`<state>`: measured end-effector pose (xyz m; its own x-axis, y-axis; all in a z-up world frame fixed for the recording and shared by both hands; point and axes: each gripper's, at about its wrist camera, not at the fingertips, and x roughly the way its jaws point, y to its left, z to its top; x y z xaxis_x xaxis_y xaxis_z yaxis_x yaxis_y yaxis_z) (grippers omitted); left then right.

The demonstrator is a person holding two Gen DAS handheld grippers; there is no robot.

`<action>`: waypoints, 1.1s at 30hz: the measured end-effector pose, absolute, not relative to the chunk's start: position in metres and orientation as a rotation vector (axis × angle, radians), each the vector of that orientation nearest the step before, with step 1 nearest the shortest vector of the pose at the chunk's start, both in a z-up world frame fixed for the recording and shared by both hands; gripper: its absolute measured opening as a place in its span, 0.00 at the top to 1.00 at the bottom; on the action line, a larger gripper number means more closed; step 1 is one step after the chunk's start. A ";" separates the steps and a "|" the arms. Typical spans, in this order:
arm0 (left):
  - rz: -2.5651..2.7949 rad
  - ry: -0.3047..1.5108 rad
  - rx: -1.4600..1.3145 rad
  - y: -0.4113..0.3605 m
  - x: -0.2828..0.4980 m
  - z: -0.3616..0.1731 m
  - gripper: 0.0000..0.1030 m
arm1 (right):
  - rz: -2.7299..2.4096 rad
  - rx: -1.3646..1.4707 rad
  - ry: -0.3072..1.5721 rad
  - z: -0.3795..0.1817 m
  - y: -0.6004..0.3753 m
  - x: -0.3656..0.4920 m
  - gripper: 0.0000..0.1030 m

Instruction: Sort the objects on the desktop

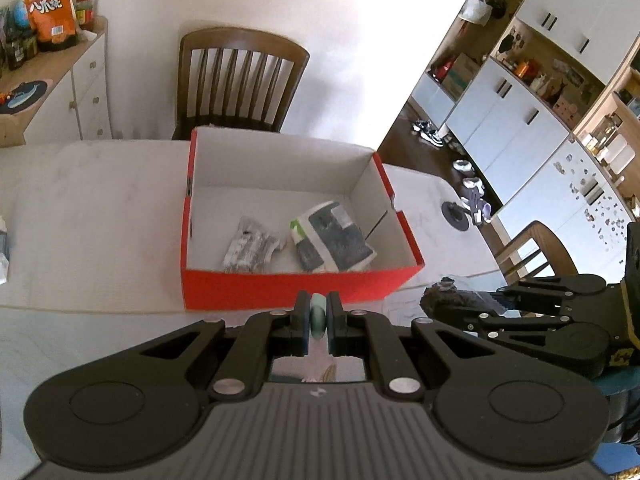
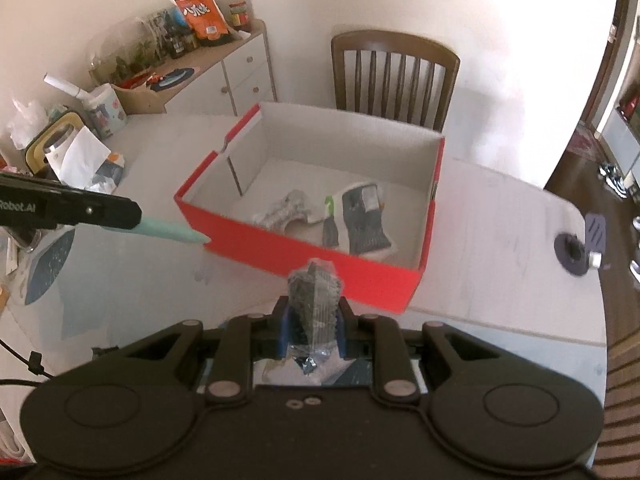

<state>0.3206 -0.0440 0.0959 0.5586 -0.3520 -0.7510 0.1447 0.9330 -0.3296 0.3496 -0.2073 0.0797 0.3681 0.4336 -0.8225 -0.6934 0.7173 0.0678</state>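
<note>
A red box (image 1: 280, 289) (image 2: 320, 257) with a white inside stands on the white table, just beyond both grippers. In it lie a silver packet (image 1: 250, 250) (image 2: 286, 210) and a white-and-grey packet (image 1: 334, 242) (image 2: 362, 220). My left gripper (image 1: 318, 304) (image 2: 136, 216) is shut on a slim mint-green stick (image 1: 319, 316) (image 2: 172, 232), whose tip points at the box's near left corner. My right gripper (image 2: 313, 304) (image 1: 490, 304) is shut on a dark packet in clear wrap (image 2: 314, 292) (image 1: 452, 300), in front of the box's near wall.
A wooden chair (image 1: 240, 80) (image 2: 394, 76) stands behind the table, another (image 1: 536, 252) to the right. A sideboard (image 2: 224, 64) with an orange snack bag (image 2: 202, 14) lines the wall. Cups, bags and papers (image 2: 80, 148) crowd the table's left; a black round fitting (image 2: 572, 258) sits at its right edge.
</note>
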 end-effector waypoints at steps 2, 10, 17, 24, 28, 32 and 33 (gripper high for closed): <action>-0.290 0.931 -0.240 -0.046 0.326 0.098 0.93 | 0.749 -0.314 0.939 0.082 -0.206 0.355 0.79; -0.241 0.905 -0.244 -0.046 0.349 0.103 0.93 | 0.772 -0.327 0.935 0.086 -0.196 0.377 0.79; -0.203 0.910 -0.235 -0.045 0.374 0.095 0.93 | 0.788 -0.317 0.934 0.084 -0.183 0.399 0.79; -0.164 0.919 -0.216 -0.044 0.404 0.079 0.93 | 0.793 -0.311 0.948 0.073 -0.169 0.423 0.79; -0.146 0.910 -0.217 -0.042 0.420 0.073 0.93 | 0.797 -0.305 0.951 0.067 -0.159 0.435 0.79; -0.135 0.922 -0.204 -0.043 0.434 0.062 0.93 | 0.803 -0.298 0.962 0.056 -0.148 0.446 0.79; -0.131 0.925 -0.202 -0.043 0.438 0.059 0.93 | 0.803 -0.299 0.967 0.052 -0.146 0.449 0.79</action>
